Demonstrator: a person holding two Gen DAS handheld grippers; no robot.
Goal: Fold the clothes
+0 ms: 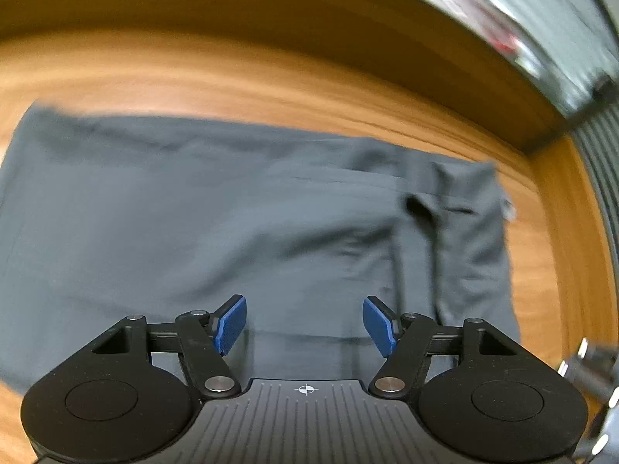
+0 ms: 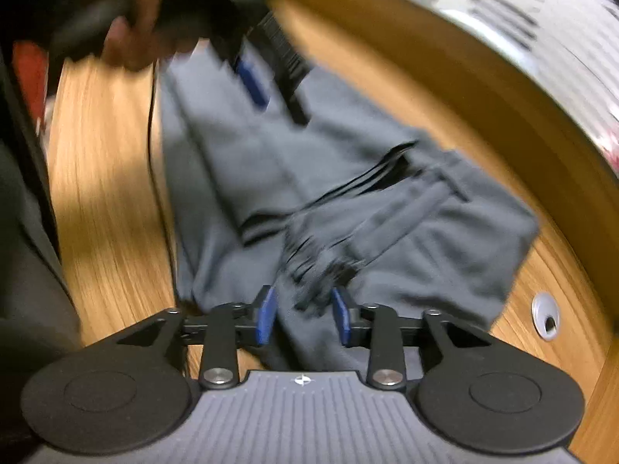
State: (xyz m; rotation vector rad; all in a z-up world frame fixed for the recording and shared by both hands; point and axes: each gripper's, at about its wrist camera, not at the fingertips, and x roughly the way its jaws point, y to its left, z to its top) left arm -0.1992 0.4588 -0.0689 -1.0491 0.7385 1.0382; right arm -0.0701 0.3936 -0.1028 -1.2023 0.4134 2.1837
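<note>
A dark grey garment (image 1: 232,212) lies spread flat on the wooden table (image 1: 271,77), with a seam and a folded-over part at its right. My left gripper (image 1: 305,324) hovers over its near edge, open, with nothing between the blue pads. In the right wrist view the same garment (image 2: 406,232) is creased, with a gathered, bunched band just ahead of my right gripper (image 2: 303,315). Its jaws stand apart, cloth lying between the pads without being pinched. Farther up, a hand (image 2: 131,27) holds the left gripper (image 2: 279,110) over the garment.
A round cable hole (image 2: 545,317) sits in the table right of the garment. A thin black cable (image 2: 154,154) runs along the garment's left edge. The table's far edge (image 2: 503,77) curves past, blurred. The person's dark clothing (image 2: 23,270) fills the left side.
</note>
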